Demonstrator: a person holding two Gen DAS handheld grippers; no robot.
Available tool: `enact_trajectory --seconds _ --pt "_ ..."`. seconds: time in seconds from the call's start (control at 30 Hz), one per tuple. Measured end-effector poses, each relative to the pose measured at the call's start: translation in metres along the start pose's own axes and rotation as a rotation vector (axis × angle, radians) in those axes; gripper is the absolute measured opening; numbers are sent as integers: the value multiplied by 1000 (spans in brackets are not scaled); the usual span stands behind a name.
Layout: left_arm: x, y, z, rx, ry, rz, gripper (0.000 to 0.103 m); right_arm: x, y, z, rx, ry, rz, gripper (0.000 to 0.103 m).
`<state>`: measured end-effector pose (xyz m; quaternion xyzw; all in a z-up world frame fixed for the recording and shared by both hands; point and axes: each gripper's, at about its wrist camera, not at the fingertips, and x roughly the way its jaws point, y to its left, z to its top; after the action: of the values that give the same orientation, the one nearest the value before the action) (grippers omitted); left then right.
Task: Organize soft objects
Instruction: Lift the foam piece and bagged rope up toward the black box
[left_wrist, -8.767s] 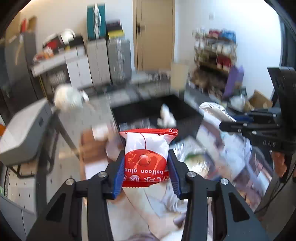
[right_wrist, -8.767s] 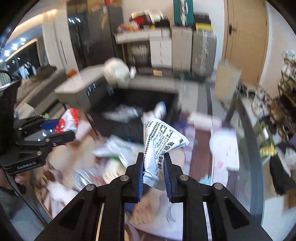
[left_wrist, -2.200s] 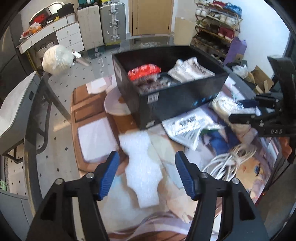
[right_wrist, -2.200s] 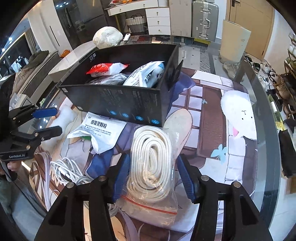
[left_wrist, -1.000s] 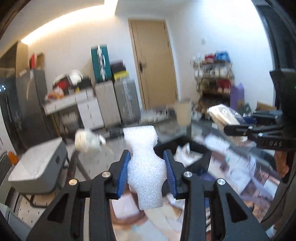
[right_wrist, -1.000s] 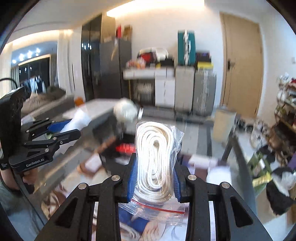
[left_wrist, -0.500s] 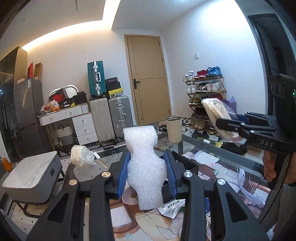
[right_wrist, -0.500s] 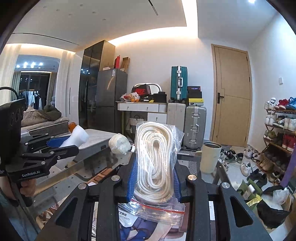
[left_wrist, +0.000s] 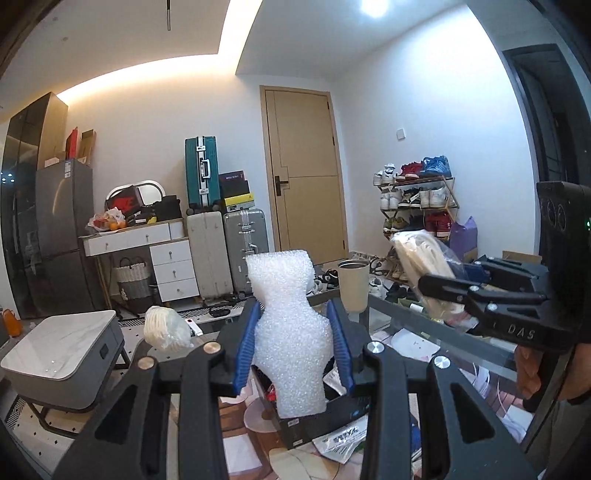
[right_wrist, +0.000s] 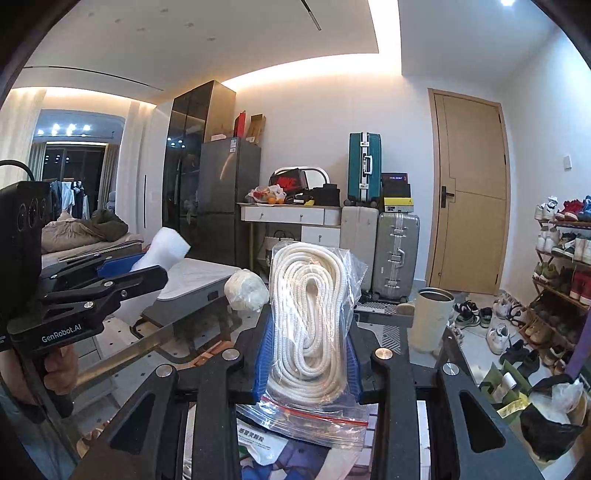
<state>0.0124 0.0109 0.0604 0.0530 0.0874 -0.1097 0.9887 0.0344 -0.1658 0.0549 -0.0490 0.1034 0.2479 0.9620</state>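
I have both loads up off the table (left_wrist: 424, 321) at once: my left hand-held gripper (left_wrist: 293, 345) is clamped on a waisted piece of white bubble wrap (left_wrist: 290, 332), its blue pads (left_wrist: 245, 345) pressing in at the narrow part, and my right hand-held gripper (right_wrist: 308, 354) is clamped on a clear zip bag of coiled white rope (right_wrist: 308, 317), which stands upright between the jaws. Both point nearly level toward the far side of the room, so neither item is in place yet. Below the bubble wrap, near me, I can see the black box (left_wrist: 325, 417) with something red and other packets already inside, which I judge to be the sorting done so far. A printed white pouch (left_wrist: 341, 437) lies on the table just in front of the box, and more printed packaging shows under the rope bag, so I reckon at least those remain after these two go in. I cannot see the whole table from here.
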Motion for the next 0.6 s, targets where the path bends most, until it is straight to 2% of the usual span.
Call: enact_trajectory --seconds 0.17,0.33,0.6 --pt "17 5 7 -35 -3 -3 36 24 4 12 -1 6 9 33" --pt "49 15 11 -109 32 -1 36 54 2 23 19 12 -5 33" --pt "93 34 18 -212 23 49 36 95 -5 36 60 27 -32 33"
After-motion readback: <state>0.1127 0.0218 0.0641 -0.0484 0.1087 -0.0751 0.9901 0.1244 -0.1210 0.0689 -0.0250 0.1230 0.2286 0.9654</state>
